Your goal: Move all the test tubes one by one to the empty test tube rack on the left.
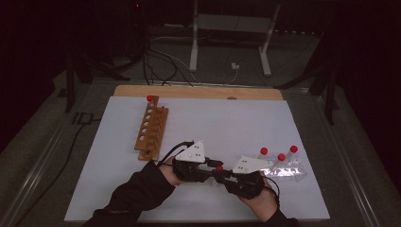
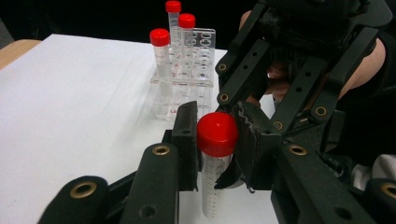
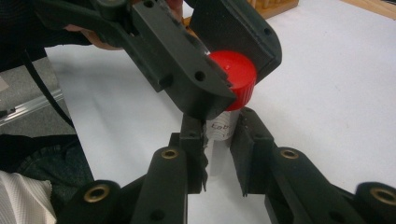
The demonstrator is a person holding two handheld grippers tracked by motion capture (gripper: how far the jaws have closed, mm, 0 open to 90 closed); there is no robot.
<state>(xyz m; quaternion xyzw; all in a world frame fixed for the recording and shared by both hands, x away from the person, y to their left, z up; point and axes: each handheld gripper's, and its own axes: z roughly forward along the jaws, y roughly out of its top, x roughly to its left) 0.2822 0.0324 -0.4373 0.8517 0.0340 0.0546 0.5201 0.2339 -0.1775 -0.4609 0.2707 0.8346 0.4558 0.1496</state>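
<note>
Two sets of tongs meet on one red-capped tube [image 2: 215, 154]: my right tongs [image 3: 219, 154] are closed on its clear body, holding it upright just above the bench [image 1: 118, 184], and my left tongs [image 2: 217, 140] are clamped across its red cap [image 3: 236, 77] from the side. The tube sits right between both pairs, in front of me.

To do this well, I judge the right grip should stay firm and low on the body so the tube cannot spin, while the left turns the cap about the tube's own axis without tilting it. Squeezing the cap harder than needed could bind the thread, and pulling sideways could wrench the tube from the lower pads.

Beyond my right tongs stand three more capped tubes [image 2: 173, 56] in a clear rack [image 1: 288, 171]; off past my left tongs lies a wooden rack [image 1: 152, 127] with one capped tube [image 1: 150, 99] at its far end.

From above, both grips are lost under the grey plates and my hands. I cannot tell whether the tube holds liquid, whether its tip touches the bench, or how far the cap is loosened. The print on the tube is cut off by the pads.
</note>
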